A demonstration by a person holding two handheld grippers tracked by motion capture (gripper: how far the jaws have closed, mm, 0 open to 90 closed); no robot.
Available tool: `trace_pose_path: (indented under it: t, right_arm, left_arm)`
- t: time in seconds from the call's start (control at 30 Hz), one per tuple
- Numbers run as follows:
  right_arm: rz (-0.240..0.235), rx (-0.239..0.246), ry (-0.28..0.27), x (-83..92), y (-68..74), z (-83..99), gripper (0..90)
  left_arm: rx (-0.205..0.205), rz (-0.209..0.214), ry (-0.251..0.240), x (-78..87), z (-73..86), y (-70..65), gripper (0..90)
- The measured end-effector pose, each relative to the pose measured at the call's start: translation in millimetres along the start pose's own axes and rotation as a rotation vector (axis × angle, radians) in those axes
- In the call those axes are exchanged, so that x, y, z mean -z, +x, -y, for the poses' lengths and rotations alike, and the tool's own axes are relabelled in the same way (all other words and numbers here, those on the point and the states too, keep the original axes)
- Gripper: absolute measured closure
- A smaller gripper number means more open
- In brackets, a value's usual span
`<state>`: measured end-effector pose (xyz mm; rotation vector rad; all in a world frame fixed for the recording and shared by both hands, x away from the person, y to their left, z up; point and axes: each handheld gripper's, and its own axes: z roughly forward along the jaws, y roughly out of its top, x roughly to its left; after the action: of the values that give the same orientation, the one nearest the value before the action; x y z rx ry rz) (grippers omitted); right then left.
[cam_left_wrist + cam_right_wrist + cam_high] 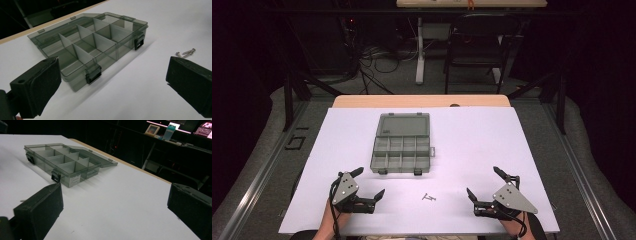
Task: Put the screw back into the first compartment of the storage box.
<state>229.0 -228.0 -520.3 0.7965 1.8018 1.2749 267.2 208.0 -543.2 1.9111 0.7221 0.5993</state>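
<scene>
A smoky grey compartment box (402, 150) lies in the middle of the white table top (482, 135), its lid folded open toward the far side and its compartments bare. A few small screws (428, 197) lie loose in front of it. My left gripper (371, 181) rests at the near left, open, nothing between its jaws. My right gripper (482, 180) rests at the near right, also open and holding nothing. In the left gripper view the box (92, 45) and the screws (186, 52) lie ahead of the open gripper (112, 82). The right gripper view shows the box (62, 162) beyond the open gripper (115, 205).
A wooden strip (422, 101) marks the table's far edge. Beyond it stand a black chair (477, 40), a white table leg (419, 50) and tangled cables (372, 60) on the floor. Bare white surface surrounds the box on both sides.
</scene>
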Motion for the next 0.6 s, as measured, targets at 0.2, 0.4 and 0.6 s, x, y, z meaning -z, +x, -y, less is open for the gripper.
trace_pose_path:
  t: [0.2,0.4,0.6]
  right_arm:
    - [0.000,-0.001,0.000,-0.6,-0.1,0.1,0.0]
    - [-0.002,0.002,-0.001,-0.9,-0.2,0.1,0.0]
    - [-0.003,0.000,0.003,-0.5,-0.2,0.2,0.0]
  left_arm:
    - [-0.002,0.037,0.014,-9.7,-5.5,-7.4,0.0]
    - [-0.016,0.079,0.056,-22.0,-11.9,-15.4,0.0]
    - [-0.022,0.112,0.082,-32.1,-20.1,-23.2,0.0]
